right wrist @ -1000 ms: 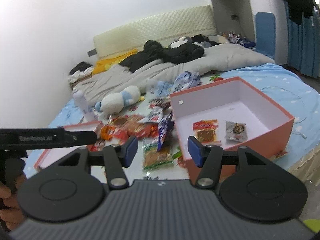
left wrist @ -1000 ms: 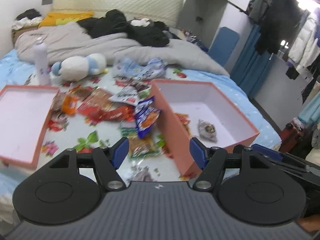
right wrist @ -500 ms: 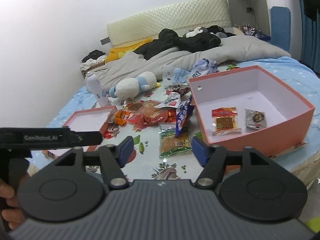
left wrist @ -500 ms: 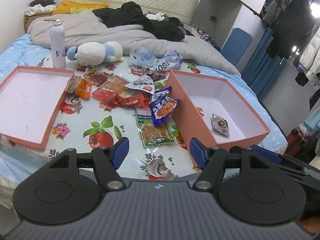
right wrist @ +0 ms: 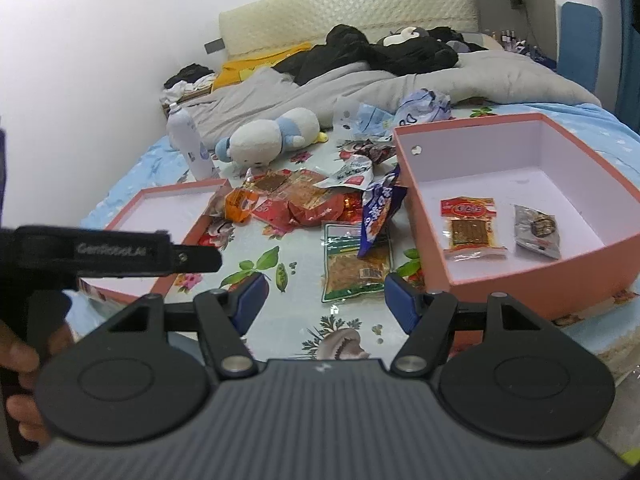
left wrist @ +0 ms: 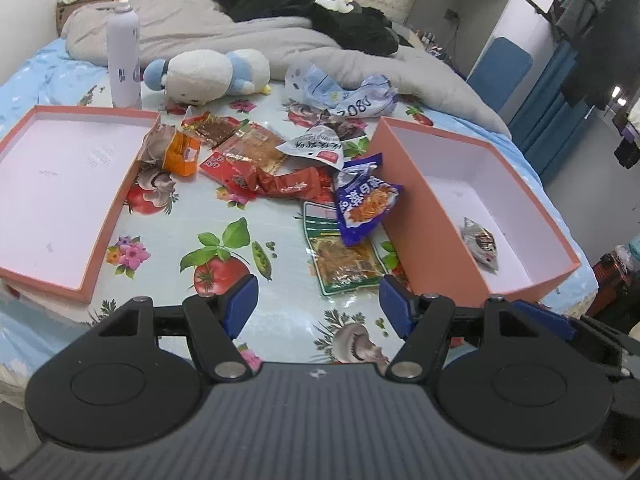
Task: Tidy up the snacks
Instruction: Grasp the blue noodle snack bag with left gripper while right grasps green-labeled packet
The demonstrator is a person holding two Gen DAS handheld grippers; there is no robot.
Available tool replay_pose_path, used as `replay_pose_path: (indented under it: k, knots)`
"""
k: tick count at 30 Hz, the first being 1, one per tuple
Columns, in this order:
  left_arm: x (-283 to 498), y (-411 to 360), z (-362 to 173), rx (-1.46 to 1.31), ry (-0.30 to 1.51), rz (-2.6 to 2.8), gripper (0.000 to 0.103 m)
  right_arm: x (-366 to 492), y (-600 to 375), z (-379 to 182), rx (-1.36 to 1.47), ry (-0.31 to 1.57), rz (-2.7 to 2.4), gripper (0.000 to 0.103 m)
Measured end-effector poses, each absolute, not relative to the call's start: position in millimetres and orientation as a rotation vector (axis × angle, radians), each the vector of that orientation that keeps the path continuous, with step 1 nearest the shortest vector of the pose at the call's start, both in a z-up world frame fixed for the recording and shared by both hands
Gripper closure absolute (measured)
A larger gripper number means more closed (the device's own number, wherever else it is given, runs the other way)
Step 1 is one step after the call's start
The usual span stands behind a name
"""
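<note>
my right gripper (right wrist: 324, 300), jaws wide and empty, sits nearest the green packet (right wrist: 354, 262); it lies just ahead, long axis pointing away; left gripper (left wrist: 318, 300) likewise wide, empty.

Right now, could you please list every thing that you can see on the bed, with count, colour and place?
deep box: one, salmon outside, white inside, right; holds two packets
shallow box: one, salmon, left, nothing seen inside
red-label packet: one, in deep box
dark packet: one, in deep box
green packet: one, flat between the boxes
blue packet: one, lying on the green packet
loose snack pile: several, mostly red and orange, middle
plush toy: one, white and blue, behind pile
bottle: one, white, upright
left gripper: open, holding nothing
right gripper: open, holding nothing
</note>
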State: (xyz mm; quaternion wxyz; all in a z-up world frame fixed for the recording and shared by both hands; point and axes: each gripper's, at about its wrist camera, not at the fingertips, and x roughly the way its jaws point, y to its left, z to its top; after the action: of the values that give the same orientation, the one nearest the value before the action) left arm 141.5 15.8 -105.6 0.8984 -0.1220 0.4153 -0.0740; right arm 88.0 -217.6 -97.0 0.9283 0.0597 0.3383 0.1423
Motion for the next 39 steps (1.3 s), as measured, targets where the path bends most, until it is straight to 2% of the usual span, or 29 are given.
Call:
replay_pose_path:
  k: [9,12,20,25,32,35,39]
  knots:
    - [186,17,-134,-0.259,0.905,-0.165,0.031,117,-199,-112,0.083,0.686,0.255,0.036]
    - [200,19,-146,-0.279,0.923,-0.160,0.031,131,-196,-119,0.067,0.708,0.230,0.043]
    - [248,22,-186,-0.333,0.989,-0.185,0.031,169,-182,-145,-0.001,0.748,0.203,0.045]
    - [284,17,-193,-0.355,0.992,-0.240,0.033,190,-177,-169,-0.029,0.794,0.213,0.047]
    - [333,-7,-189,-0.292,0.987,-0.404,0.033,210,-176,-199,-0.056,0.837,0.261,0.045]
    - [349,-27,-187,-0.237,1.004,-0.505,0.031,218,-177,-209,-0.065,0.854,0.272,0.034]
    - [360,-61,-181,-0.070,0.997,-0.611,0.031,225,-179,-219,-0.077,0.857,0.298,0.032]
